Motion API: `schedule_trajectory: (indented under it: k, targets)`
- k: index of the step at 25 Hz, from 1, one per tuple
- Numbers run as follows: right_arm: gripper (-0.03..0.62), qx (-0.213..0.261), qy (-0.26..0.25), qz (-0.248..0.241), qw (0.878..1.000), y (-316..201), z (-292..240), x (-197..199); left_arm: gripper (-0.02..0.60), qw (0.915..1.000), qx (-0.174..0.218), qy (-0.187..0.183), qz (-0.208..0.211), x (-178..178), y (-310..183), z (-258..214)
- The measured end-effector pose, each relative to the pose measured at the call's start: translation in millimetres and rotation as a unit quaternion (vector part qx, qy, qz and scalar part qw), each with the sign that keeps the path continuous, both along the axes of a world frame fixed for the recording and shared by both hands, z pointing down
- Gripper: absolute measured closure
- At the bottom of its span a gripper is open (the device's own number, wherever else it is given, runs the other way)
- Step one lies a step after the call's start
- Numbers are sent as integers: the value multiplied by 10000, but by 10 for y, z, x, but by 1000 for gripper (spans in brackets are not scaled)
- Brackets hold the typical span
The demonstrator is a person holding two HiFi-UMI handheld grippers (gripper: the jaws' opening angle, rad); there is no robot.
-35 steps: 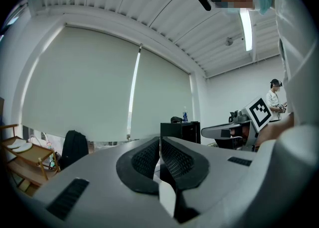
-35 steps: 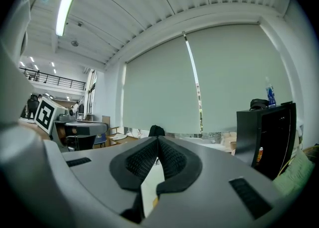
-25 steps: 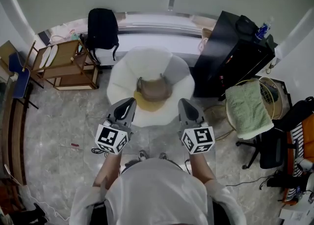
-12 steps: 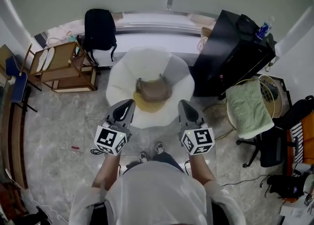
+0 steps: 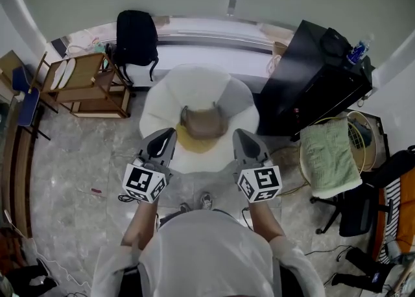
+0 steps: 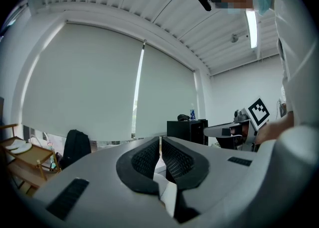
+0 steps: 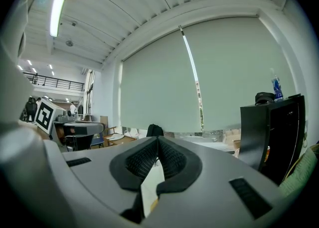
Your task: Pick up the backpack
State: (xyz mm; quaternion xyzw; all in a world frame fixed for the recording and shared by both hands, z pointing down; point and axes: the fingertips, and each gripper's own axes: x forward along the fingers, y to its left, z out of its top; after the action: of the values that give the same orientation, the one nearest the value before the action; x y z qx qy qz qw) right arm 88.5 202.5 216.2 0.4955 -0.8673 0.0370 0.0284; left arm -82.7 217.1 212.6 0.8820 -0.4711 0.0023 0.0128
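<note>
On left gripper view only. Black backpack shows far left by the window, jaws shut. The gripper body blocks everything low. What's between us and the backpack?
Observer: Head view shows a white round seat straight ahead of you with a brown item lying on it. The backpack stands upright at the window ledge, beyond the seat's left side.
Operator: I only see the right gripper side-on. Is it free?
Observer: Yes. In the right gripper view, the right gripper has its jaws together with nothing between them.
</note>
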Motion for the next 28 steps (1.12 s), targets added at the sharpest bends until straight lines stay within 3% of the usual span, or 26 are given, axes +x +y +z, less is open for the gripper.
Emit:
schedule_trajectory:
  k: [11,28]
  targets:
    - [564,-107,-13,-428,9990,-329,142,130,540,9992,-101,-27,-379,142,-253,126]
    - [564,-206,-22,-253,9995,-1075,174,-251,540,9997,-210,42,-101,-148,-1067,176]
